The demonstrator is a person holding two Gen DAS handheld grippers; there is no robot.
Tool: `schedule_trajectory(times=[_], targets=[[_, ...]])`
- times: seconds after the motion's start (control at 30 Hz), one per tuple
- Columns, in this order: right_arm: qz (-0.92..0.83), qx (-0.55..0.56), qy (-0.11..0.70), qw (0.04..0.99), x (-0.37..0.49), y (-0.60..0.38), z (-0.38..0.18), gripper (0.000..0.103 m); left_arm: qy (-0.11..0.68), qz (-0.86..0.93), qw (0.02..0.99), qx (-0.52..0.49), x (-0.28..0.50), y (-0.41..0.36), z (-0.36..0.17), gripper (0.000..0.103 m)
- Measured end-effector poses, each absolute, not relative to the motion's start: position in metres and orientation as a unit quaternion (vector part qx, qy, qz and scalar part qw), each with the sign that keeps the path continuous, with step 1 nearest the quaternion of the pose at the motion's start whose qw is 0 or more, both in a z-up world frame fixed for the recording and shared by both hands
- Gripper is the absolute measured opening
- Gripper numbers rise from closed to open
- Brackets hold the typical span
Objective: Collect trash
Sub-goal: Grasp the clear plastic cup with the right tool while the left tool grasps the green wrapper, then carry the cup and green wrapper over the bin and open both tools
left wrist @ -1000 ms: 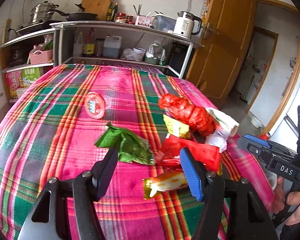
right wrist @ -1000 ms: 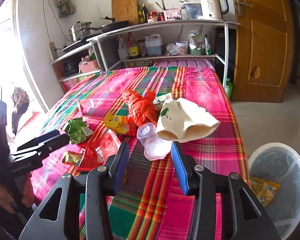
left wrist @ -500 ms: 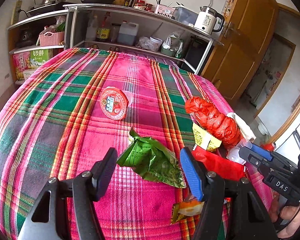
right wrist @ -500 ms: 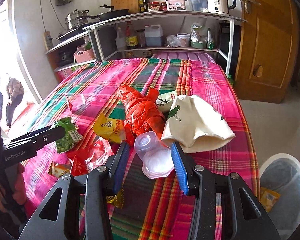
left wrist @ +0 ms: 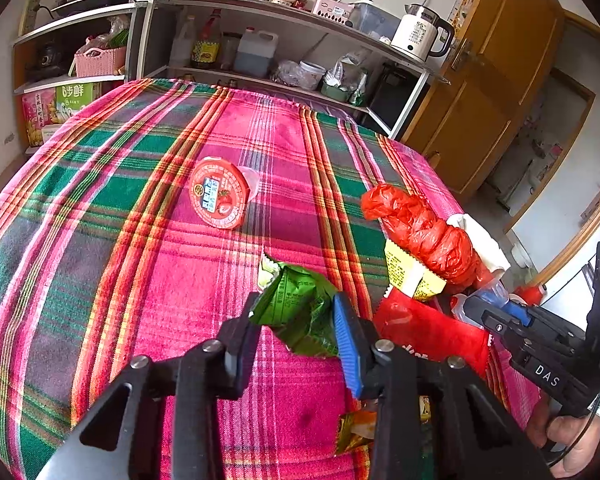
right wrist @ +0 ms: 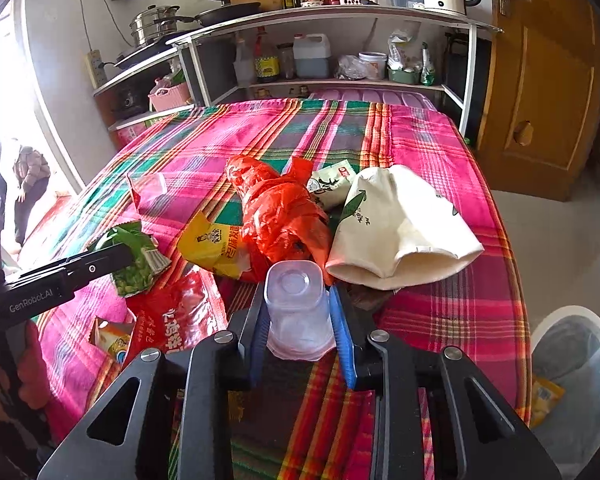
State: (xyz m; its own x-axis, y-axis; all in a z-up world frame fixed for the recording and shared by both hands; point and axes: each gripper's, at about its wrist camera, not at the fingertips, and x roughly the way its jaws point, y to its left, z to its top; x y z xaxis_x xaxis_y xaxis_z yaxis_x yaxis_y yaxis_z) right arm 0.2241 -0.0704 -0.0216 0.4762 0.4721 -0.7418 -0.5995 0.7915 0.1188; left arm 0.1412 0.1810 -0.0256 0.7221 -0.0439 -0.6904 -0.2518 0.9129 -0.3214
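Both grippers were at the grasping step of the collection. The left gripper [left wrist: 296,320] had its jaws closed in against the crumpled green foil snack wrapper [left wrist: 298,306], which sat between the two pads on the pink-and-green plaid tablecloth [left wrist: 140,240]; whether the wrapper had cleared the cloth could not be determined. The right gripper [right wrist: 298,320] had its jaws pressed against both sides of the clear plastic cup [right wrist: 296,312], which lay on its side with its base pointing away from the camera. Other trash lay on the cloth: a twisted red plastic bag [right wrist: 280,216], a yellow snack packet [right wrist: 214,246], a flat red foil packet [right wrist: 176,316], a cream paper bag [right wrist: 396,224] and, well apart from this pile, a small clear cup with a red printed lid [left wrist: 220,194]. The white round waste bin [right wrist: 576,360] stood on the floor off the table's right edge; a clear liner was fitted, and one yellow wrapper [right wrist: 544,396] was visible inside. The next move probably called for lifting each item clear and carrying it over the table edge to the bin, with the grip maintained, since the thin cup wall would likely deform and slip.
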Motion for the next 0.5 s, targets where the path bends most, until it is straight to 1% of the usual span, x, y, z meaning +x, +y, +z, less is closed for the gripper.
schedule_trajectory(times=[0.07, 0.1, 0.5], targets=[[0.316, -0.071, 0.402, 0.856, 0.221, -0.074, -0.019, 0.03, 0.363, 0.055, 0.909, -0.199, 0.139, 0.18, -0.023, 0.029], [0.317, -0.069, 0.4, 0.857, 0.22, -0.075, -0.018, 0.03, 0.361, 0.055, 0.91, -0.198, 0.138, 0.179, -0.022, 0.028], [0.322, -0.037, 0.37, 0.871, 0.19, -0.107, 0.009, 0.03, 0.319, 0.052, 0.928, -0.186, 0.11, 0.168, 0.008, 0.027]])
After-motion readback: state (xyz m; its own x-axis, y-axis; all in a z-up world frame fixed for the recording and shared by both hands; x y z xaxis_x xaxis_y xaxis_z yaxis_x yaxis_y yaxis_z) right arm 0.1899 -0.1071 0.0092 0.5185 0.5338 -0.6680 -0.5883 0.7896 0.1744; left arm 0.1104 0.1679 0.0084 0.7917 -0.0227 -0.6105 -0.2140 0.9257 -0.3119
